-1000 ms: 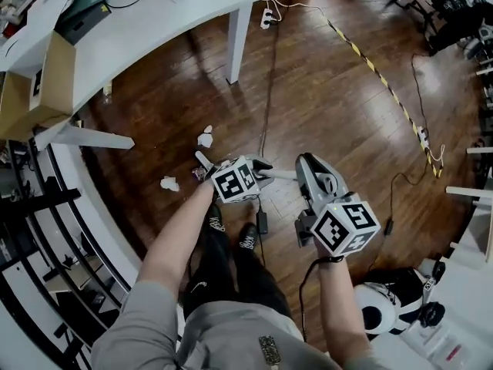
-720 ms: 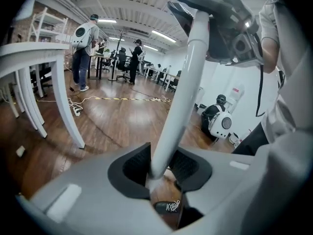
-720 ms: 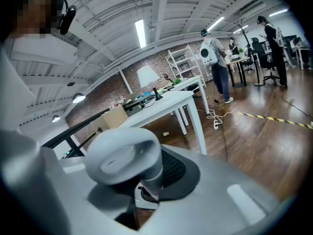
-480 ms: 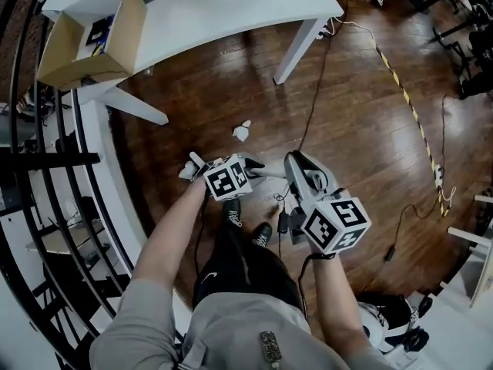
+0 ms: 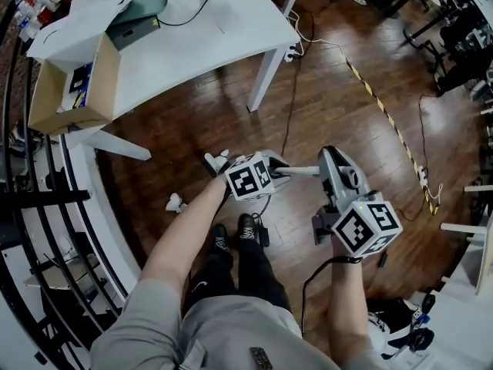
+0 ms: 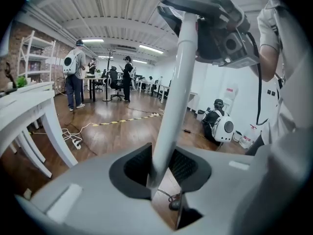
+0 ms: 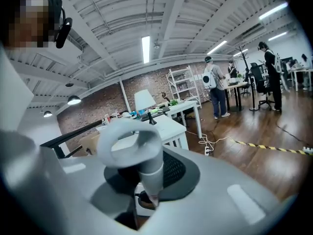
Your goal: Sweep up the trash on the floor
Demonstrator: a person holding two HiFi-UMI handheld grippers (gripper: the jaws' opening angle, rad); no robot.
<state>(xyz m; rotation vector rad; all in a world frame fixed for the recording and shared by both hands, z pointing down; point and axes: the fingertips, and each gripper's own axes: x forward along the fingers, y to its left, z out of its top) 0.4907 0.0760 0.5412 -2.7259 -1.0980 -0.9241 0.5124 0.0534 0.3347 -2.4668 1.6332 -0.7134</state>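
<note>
box: cardboard box (image 5: 73, 91) on the left edge of the white table (image 5: 223, 29), at 10 o'clock in the head view.
table: fills the 11–12 o'clock part. One leg comes down to the wood floor (image 5: 339, 106).
trash: crumpled paper wad (image 5: 175, 203) on the floor at 10 o'clock of the shoes (image 5: 233, 234), near the white base strip and apart from both grippers. There is another white bit at the rear of the left gripper; can't tell if it is trash.
left gripper (image 5: 271, 168): points to 3 o'clock, above the shoes. Its jaws (image 6: 161, 168) have just been closing and now clamp the white pole (image 6: 173, 97), with the pads on either side of it.
pole: runs level from the left gripper to the right one (image 5: 299, 171).
right gripper (image 5: 327, 164): points to 11 o'clock, marker cube at 4 o'clock of the left. Jaws narrow, gripping the same pole just under its loop end (image 7: 129, 138).
tape: yellow-black strip (image 5: 385, 114) runs from 1 to 3 o'clock, well apart from the trash.
</note>
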